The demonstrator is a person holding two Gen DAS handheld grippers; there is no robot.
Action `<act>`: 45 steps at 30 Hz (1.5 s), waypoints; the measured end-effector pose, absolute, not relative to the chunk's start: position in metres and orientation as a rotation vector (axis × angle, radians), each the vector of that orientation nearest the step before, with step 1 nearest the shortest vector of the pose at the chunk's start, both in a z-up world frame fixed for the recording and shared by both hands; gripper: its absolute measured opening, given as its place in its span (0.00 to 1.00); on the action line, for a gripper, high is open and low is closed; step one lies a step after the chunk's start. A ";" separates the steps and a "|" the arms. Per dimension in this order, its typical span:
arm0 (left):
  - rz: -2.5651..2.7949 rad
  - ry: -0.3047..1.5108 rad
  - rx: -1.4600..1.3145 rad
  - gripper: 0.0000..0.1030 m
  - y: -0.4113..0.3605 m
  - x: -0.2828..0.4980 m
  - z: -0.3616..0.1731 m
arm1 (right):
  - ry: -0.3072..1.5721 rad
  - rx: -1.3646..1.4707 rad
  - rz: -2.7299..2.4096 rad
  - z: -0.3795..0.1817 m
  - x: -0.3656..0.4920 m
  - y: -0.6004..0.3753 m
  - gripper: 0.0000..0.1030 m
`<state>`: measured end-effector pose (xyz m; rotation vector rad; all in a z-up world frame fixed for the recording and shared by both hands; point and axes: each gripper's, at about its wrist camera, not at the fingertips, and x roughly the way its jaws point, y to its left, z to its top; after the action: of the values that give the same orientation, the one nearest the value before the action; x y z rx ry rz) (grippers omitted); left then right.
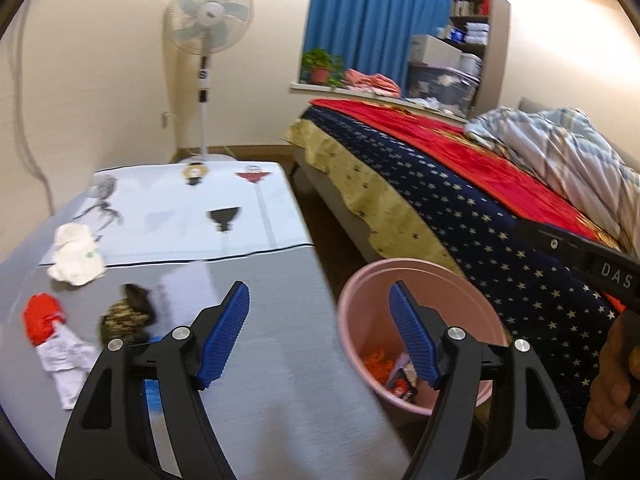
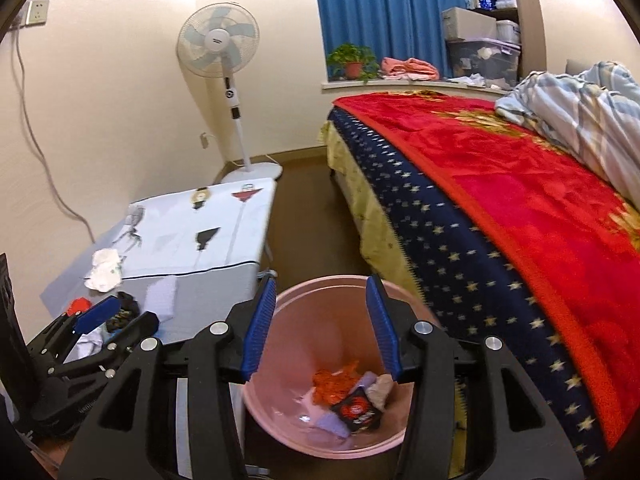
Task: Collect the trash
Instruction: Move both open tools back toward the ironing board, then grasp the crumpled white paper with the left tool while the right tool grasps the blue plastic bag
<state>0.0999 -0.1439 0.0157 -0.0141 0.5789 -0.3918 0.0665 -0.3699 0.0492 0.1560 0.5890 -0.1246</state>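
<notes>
Left wrist view: the left gripper [image 1: 320,334] hangs with its 2 blue ribbed fingers [image 1: 224,336] spread wide and nothing between them, over the edge of the grey table [image 1: 260,360]. On the table to its left lie 3 bits of trash: a crumpled white paper wad [image 1: 76,256], a red and white wrapper [image 1: 52,340] and a dark patterned crumpled wrapper [image 1: 128,316]. Just right of the table stands the round pink plastic bin [image 1: 360,308], holding orange scraps [image 1: 376,362] and a black packet [image 1: 404,390].

Right wrist view: the right gripper [image 2: 322,328] is poised directly above the pink bin [image 2: 288,408], its 2 fingers [image 2: 260,328] parted and empty. Inside the bin sit orange scraps [image 2: 334,384], a black packet with a red emblem [image 2: 358,412] and pale lilac paper [image 2: 332,424]. The left gripper [image 2: 96,324] shows at lower left over the table [image 2: 224,280], beside the white wad [image 2: 105,269].
</notes>
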 end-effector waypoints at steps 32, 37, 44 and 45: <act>0.190 0.658 -0.196 0.50 0.052 0.113 -0.046 | 0.744 0.151 0.208 -0.036 0.134 -0.178 0.45; 0.203 0.691 -0.236 0.50 0.061 0.120 -0.055 | 0.792 0.173 0.215 -0.051 0.145 -0.173 0.45; 0.221 0.716 -0.298 0.50 0.074 0.130 -0.065 | 0.835 0.181 0.213 -0.065 0.157 -0.168 0.45; 0.218 0.721 -0.308 0.50 0.075 0.132 -0.067 | 0.841 0.184 0.211 -0.067 0.159 -0.168 0.45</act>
<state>0.1319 0.0754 -0.0666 -0.3084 0.7207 0.2180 0.1587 -0.1681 -0.0671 0.1843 0.8414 0.2109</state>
